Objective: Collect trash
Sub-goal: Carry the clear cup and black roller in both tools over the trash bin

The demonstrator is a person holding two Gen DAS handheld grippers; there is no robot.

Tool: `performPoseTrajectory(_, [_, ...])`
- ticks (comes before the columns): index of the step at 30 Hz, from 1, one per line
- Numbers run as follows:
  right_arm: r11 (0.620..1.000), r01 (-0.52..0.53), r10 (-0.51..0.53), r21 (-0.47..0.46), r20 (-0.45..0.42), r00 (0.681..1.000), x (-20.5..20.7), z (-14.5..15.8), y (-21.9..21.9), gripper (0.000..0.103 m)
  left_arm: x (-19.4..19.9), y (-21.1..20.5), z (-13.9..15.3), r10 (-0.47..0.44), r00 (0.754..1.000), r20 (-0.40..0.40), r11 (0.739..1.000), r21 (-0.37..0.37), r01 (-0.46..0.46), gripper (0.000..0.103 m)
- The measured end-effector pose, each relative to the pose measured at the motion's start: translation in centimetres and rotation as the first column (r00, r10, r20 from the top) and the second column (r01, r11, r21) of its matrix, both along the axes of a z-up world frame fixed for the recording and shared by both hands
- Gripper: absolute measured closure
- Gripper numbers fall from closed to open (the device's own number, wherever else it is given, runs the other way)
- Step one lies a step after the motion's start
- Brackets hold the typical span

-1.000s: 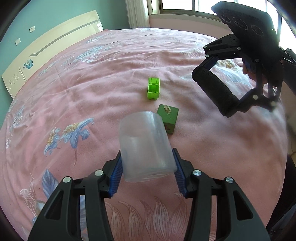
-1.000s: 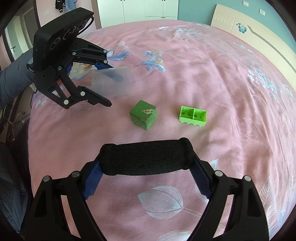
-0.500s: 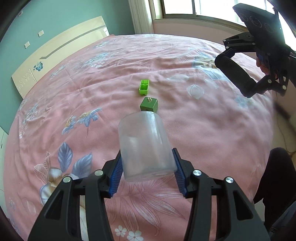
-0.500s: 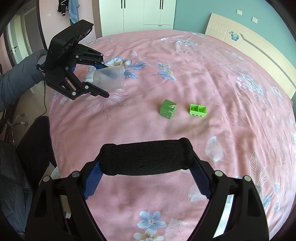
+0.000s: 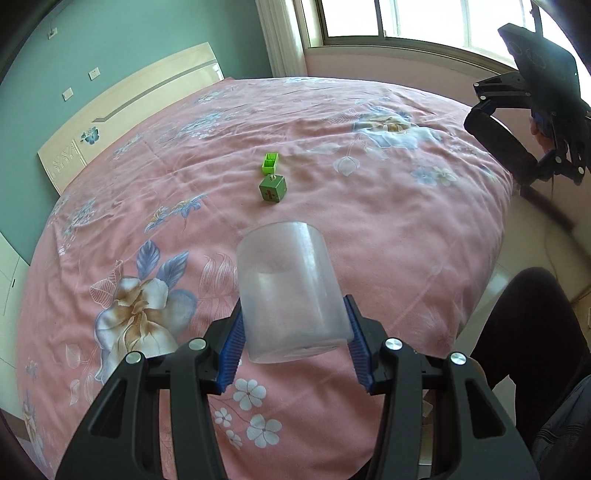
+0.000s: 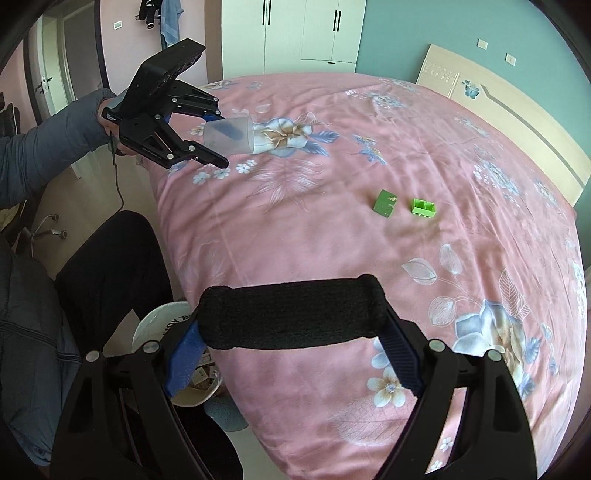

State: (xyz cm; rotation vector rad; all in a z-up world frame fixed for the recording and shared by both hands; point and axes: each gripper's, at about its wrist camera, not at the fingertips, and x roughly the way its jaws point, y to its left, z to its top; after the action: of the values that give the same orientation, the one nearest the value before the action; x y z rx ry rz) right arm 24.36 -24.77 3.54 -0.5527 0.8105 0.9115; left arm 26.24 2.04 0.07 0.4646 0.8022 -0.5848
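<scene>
Left wrist: left tool [image 5: 293, 338] clamps a seemingly empty frosted cup [image 5: 290, 291]; right tool [image 6: 291, 338] clamps a black roll [image 6: 291, 314].

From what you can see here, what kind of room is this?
Most likely a bedroom: a wide bed with a pink floral cover, a pale headboard against the wall, and white wardrobe doors behind.

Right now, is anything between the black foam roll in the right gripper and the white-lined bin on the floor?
Nothing visible does. The black foam roll appears just above the white-lined bin, whose mouth the fingers partly hide; the leg is beside it.
</scene>
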Motion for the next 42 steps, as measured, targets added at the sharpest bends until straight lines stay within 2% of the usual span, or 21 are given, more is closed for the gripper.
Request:
performPoseTrajectory(12, [0.997, -0.071, 0.071, -0.03, -0.002, 0.997, -8.0, -1.0, 1.6, 0.019, -8.4, 0.6, -0.5, -0.044, 0.999, -0.003, 0.999, -0.017, 0.044, 0.051])
performPoseTrajectory(17, [0.995, -0.099, 0.098, -0.014, -0.022, 0.995, -10.6, -3.0, 2.8, 0.019, -12.1, -0.2, -1.3, -0.085, 0.996, -0.009, 0.996, -0.021, 0.085, 0.05])
performPoseTrajectory(24, [0.991, -0.135, 0.133, -0.009, -0.085, 0.987, -13.4, -6.8, 4.5, 0.019, -16.2, -1.3, -4.1, -0.15, 0.987, -0.056, 0.989, -0.02, 0.149, 0.05])
performPoseTrajectory(35, [0.983, -0.18, 0.174, -0.021, -0.17, 0.97, -15.2, -11.9, 7.3, 0.019, -18.2, -2.2, -8.4, -0.167, 0.976, -0.142, 0.986, -0.041, 0.163, 0.05])
performPoseTrajectory(42, [0.981, -0.191, 0.177, -0.037, -0.238, 0.955, -15.3, -15.7, 8.6, 0.019, -18.3, -2.7, -12.5, -0.151, 0.963, -0.222, 0.988, -0.048, 0.144, 0.05])
